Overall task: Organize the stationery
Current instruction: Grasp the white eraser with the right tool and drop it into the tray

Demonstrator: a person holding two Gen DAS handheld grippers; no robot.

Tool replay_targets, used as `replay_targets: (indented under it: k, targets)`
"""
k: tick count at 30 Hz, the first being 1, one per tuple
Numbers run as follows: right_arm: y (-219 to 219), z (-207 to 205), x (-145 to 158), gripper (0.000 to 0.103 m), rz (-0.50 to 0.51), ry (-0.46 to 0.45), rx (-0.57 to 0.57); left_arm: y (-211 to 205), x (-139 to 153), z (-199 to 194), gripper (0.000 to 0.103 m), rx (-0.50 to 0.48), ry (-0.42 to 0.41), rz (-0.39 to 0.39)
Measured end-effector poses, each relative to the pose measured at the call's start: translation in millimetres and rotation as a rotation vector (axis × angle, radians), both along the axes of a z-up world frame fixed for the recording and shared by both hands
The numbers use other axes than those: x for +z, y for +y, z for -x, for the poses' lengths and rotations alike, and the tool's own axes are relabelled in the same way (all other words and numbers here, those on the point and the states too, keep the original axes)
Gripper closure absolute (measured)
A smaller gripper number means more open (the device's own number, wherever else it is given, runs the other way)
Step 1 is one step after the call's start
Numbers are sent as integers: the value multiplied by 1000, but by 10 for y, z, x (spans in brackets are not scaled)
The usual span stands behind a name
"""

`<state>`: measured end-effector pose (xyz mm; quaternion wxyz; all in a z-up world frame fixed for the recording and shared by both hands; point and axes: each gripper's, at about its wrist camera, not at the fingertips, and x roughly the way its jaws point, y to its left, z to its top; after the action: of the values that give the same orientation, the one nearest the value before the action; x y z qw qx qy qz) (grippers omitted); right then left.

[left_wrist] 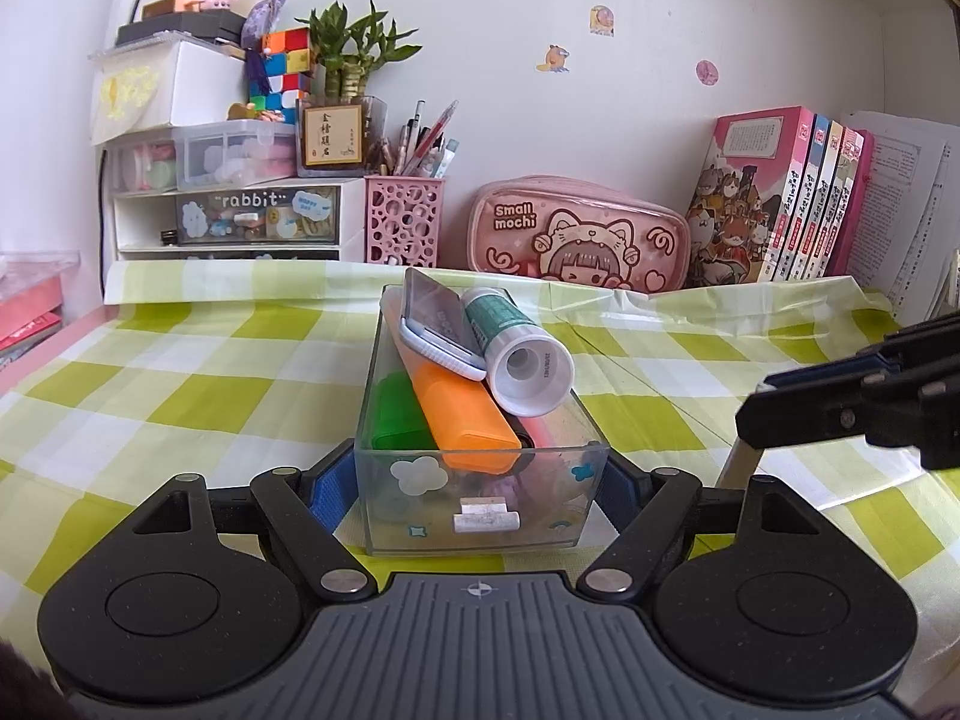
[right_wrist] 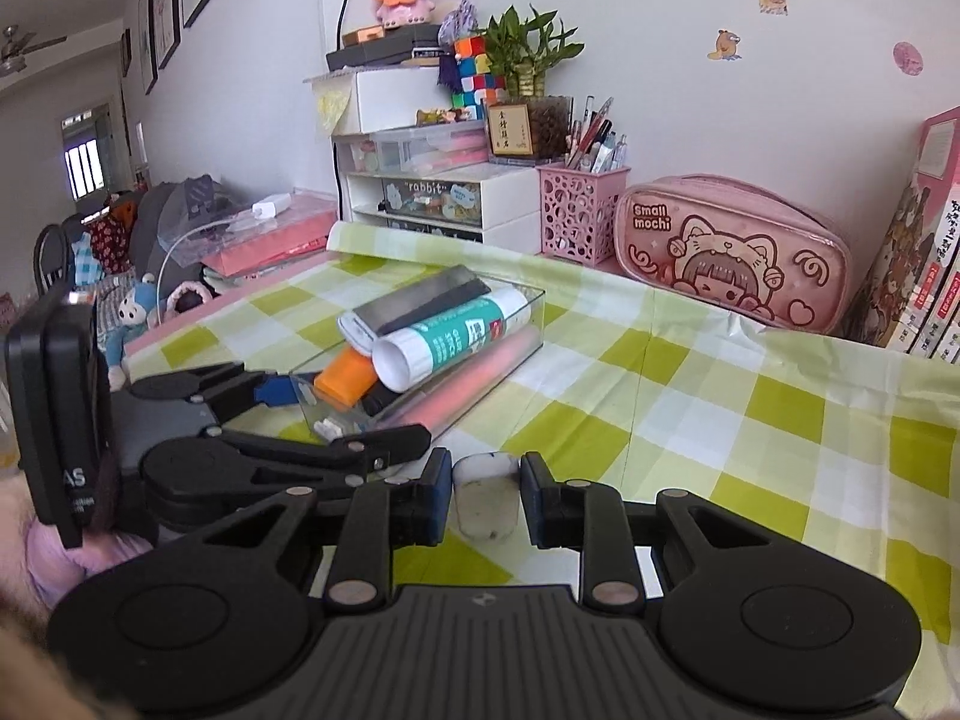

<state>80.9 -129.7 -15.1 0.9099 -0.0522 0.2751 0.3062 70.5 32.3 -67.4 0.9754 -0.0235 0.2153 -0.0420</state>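
Note:
A clear plastic box (left_wrist: 480, 516) stands on the green checked cloth, and my left gripper (left_wrist: 474, 480) is shut on its near end, one blue pad on each side. In it lie an orange highlighter (left_wrist: 462, 414), a green highlighter (left_wrist: 396, 414), a glue stick (left_wrist: 516, 348), a grey-and-white flat case (left_wrist: 438, 324) and a pink item. The right wrist view shows the same box (right_wrist: 528, 306) and the left gripper (right_wrist: 348, 414) at left. My right gripper (right_wrist: 486, 498) is shut on a white eraser (right_wrist: 486, 507), low over the cloth just right of the box. In the left wrist view, the right gripper (left_wrist: 759, 396) and eraser (left_wrist: 741, 462) are at the right.
Along the back wall stand a pink pen holder (left_wrist: 405, 219) full of pens, a pink "Small mochi" pencil case (left_wrist: 576, 234), a white drawer unit (left_wrist: 234, 222) and a row of books (left_wrist: 798, 198). A pink folder (right_wrist: 270, 240) lies off the table's left end.

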Motion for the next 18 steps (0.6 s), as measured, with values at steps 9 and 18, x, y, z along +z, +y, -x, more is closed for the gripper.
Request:
replay_targets:
  k: [9,18]
  targets:
    - [43,-185,211,76,-156,21,-10,-2,-2,7,26,1,-6,-9]
    - [167,-273,343,76,-272,56,67,-1,-2,5,26,2,-8,-19]
